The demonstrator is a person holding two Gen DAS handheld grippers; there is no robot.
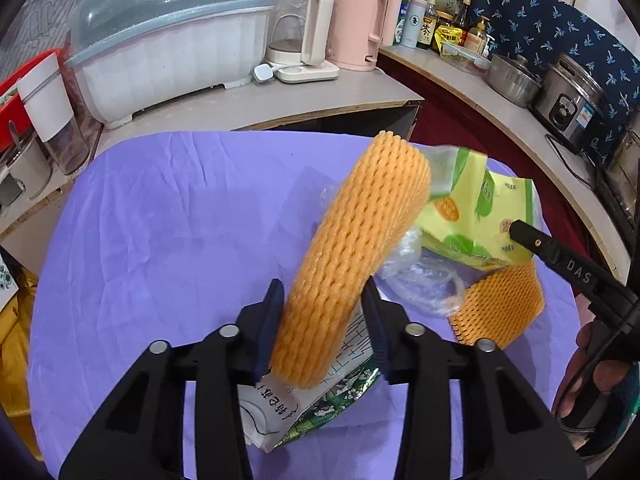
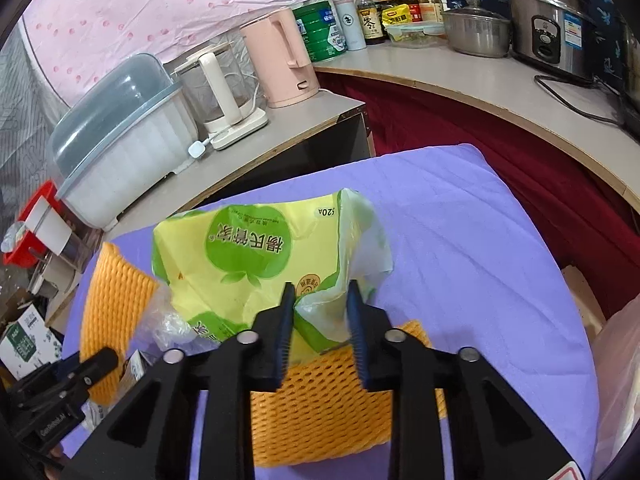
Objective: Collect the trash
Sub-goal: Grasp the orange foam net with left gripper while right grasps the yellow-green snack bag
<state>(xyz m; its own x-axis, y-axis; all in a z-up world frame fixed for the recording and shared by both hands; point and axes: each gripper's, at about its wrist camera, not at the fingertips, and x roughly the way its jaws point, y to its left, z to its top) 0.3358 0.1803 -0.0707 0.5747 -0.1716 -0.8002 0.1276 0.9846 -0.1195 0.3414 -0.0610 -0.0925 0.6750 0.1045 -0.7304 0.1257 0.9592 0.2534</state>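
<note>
Left hand-held gripper (image 1: 324, 312) is grasping the orange foam fruit net (image 1: 352, 248), right hand-held gripper (image 2: 320, 320) is pinching the yellow-green plastic bag (image 2: 248, 264), while other wrappers are lying uncollected on the purple-covered table (image 1: 160, 220).

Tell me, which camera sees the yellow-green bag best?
The right wrist view: the yellow-green bag fills the middle, label showing, pinched by the right gripper. In the left wrist view the bag sits off to the side, partly behind the orange foam net.
</note>
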